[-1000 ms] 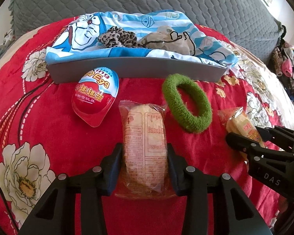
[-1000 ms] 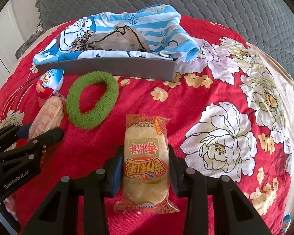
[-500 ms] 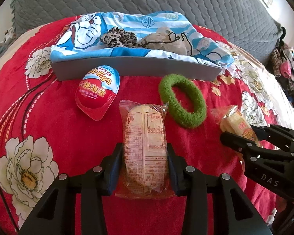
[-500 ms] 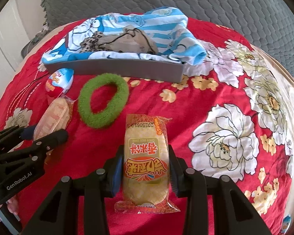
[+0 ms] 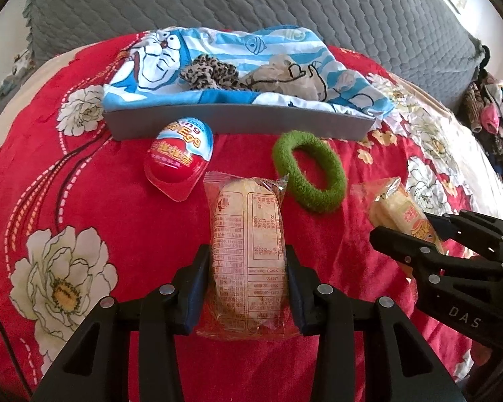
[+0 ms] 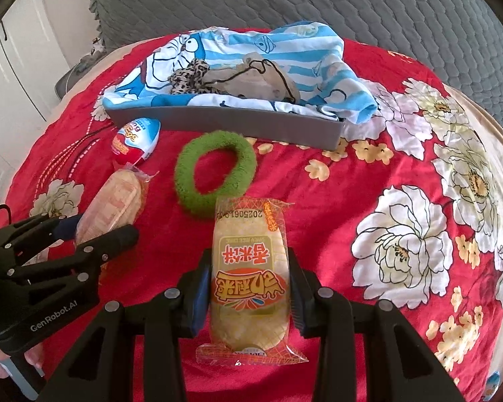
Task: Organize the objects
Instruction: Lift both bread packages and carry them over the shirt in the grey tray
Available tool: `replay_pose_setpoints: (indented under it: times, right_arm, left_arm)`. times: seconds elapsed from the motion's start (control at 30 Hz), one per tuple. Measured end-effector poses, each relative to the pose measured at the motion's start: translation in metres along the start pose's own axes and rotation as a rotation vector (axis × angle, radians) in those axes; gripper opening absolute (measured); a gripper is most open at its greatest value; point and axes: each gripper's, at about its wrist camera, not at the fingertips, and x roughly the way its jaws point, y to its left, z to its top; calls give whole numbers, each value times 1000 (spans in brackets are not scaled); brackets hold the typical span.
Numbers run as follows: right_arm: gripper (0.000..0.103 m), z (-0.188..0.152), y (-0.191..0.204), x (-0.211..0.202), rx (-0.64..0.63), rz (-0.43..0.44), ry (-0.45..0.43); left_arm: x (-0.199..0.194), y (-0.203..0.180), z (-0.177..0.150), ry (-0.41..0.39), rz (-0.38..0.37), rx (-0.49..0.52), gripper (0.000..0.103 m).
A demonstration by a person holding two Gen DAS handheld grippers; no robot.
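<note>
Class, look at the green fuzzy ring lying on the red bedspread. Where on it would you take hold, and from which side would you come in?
Grip the green fuzzy ring across its near band, one finger in the hole and one outside, coming down from above. It lies flat, so its sides offer little to pinch, while the open centre leaves room for a finger. The near band faces the grippers and sits clear of the grey tray.

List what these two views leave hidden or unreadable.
- Grey tray, both views: its inside and floor, covered by the cartoon cloth.
- Beige item on that cloth: too crumpled to identify.
- Right tongs' snack packet, left wrist view: mostly behind those tongs.
- Pile at the right edge, left wrist view: cut off, distorted.
</note>
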Motion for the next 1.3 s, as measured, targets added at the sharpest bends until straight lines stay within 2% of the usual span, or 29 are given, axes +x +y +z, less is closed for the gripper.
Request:
replay_pose_setpoints:
  times: [0.73,1.3]
  right_arm:
    - [40,9,17,-40,-27,28,-104]
    - [40,28,28,-91,-33,14,-268]
  left_arm:
    - [-46,-1,7,-78,25,-13,43]
    - [-88,0,29,-194,28,-26,43]
